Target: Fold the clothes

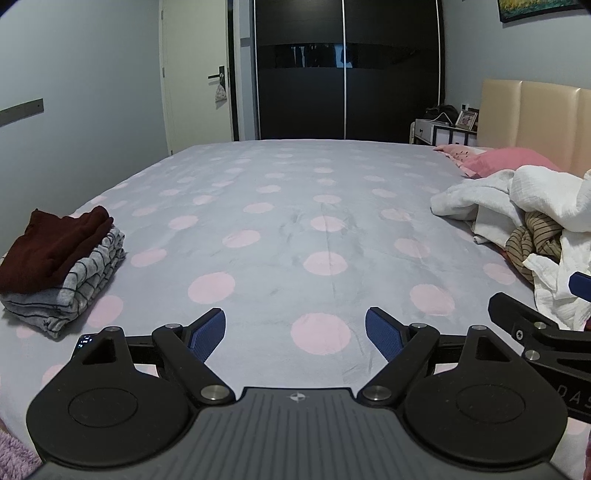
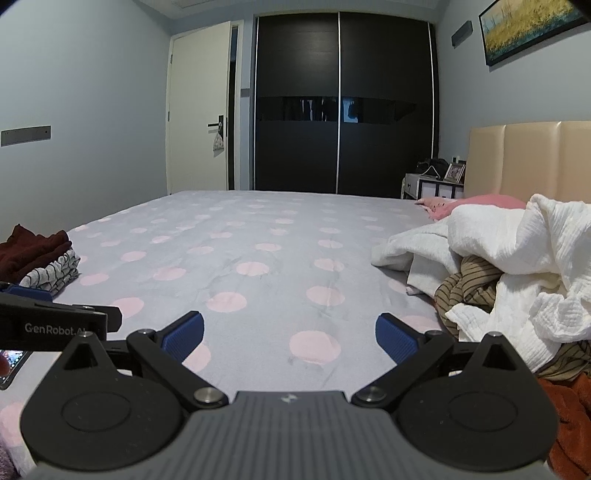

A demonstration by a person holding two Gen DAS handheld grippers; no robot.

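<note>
- We read "GenRobot.AI" in pale letters on the side of our left tool where it shows at the left edge of the right wrist view; the last letters are partly covered.
- On the side of our right tool, at the right edge of the left wrist view, only the letters "DAS" can be read, cut off by the frame edge.
- Our left tool (image 1: 295,334) hovers over the bed (image 1: 280,229) with its blue pads spread wide and nothing between them; it tilts downward toward the spotted cover.
- Our right tool (image 2: 289,338) is likewise spread wide and empty, held just beside the left one, both facing the wardrobe (image 2: 343,107) at the far side of the room.
- The folded stack (image 1: 62,266) lies on the left part of the bed: a dark red garment (image 1: 51,243) on top of a grey striped garment (image 1: 85,288).
- The unfolded pile (image 2: 517,273) lies on the right part of the bed, near the headboard (image 2: 524,158): white crinkled cloth (image 2: 535,240) over a brown striped garment (image 2: 469,284), with a rust-coloured piece (image 2: 569,424) at the near corner.
- The middle of the bed between stack and pile carries only the grey cover with pink dots.
- A phone (image 2: 11,363) lies at the near left edge of the bed; its screen is too small to read.
- A framed picture (image 2: 532,29) hangs above the headboard.
</note>
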